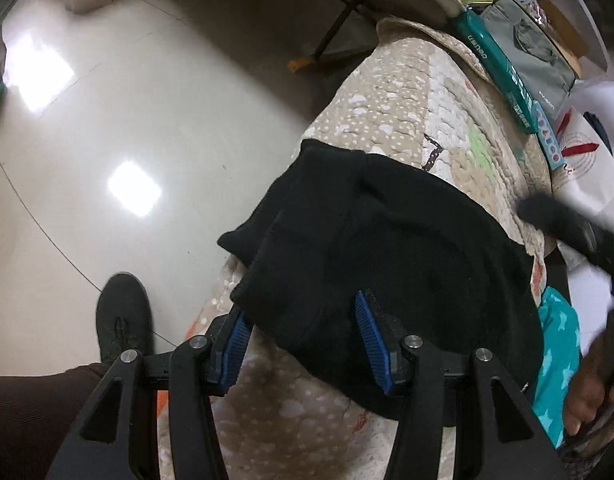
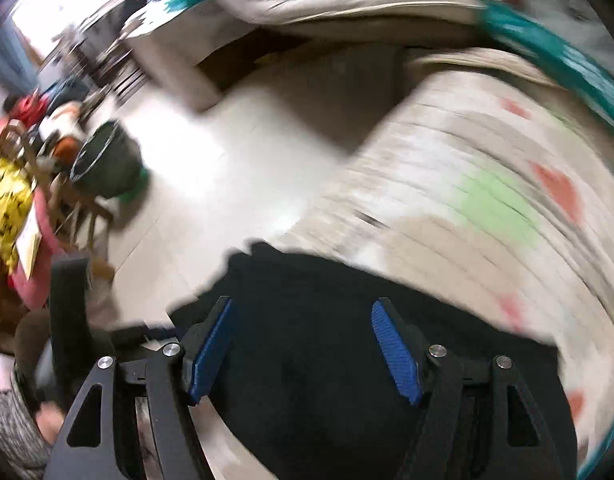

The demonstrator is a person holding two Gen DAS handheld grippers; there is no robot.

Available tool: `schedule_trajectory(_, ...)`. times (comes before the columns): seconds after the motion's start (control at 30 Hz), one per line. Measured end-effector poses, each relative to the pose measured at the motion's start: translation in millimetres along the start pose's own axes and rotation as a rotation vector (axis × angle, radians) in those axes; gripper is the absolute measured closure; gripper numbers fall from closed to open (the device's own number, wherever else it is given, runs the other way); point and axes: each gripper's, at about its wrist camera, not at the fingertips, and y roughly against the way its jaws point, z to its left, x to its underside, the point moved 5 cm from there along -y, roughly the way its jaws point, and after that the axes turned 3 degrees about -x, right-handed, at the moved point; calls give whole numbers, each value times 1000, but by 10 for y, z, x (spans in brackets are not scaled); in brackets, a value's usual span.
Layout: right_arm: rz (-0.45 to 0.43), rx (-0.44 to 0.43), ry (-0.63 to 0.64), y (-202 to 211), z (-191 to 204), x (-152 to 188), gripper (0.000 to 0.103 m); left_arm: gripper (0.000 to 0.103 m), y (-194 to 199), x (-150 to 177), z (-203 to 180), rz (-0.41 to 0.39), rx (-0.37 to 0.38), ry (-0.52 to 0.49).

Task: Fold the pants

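Black pants [image 1: 387,240] lie bunched on my quilted cushion [image 1: 391,108]; left gripper [image 1: 303,336] straddles the hem unclamped, right gripper [image 2: 307,344] apart above, empty.

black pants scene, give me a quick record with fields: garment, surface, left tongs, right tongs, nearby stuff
garment: black pants, bunched in a folded heap
surface: patterned beige quilt on a cushioned seat, pants near its edge above the pale tiled floor
left tongs: open, blue pads astride the near edge of the pants, not pressing on them
right tongs: open over the pants, nothing gripped; view motion-blurred
nearby: teal patterned cloth beside the pants; black shoe on the floor
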Motion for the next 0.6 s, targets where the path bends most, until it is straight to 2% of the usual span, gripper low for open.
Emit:
schedule_trajectory(0.13,114,24,107,-599,165,-179,28,45,-59,-8,73,8,18,60)
schedule_trajectory(0.23,195,64,186,-941,277,-166,30,44,-82,-30,87,0,24,82)
schedule_trajectory(0.3,225,120,245,-1072,330,-119,46,43,-84,-33,81,-9,14,79)
schedule_trajectory(0.33,226,143,263,-1090,313,-97,53,42,-85,-31,80,-14,9,78)
schedule_trajectory(0.37,226,152,263,-1081,298,-107,67,41,-90,-31,78,-17,3,78)
schedule_trajectory(0.4,213,141,244,-1033,265,-109,75,40,-91,-33,79,-19,-2,83)
schedule_trajectory(0.5,160,100,193,-870,199,-146,84,39,-85,-41,106,-21,5,109)
schedule_trajectory(0.6,112,80,179,-683,238,-164,85,39,-61,-39,95,-21,17,112)
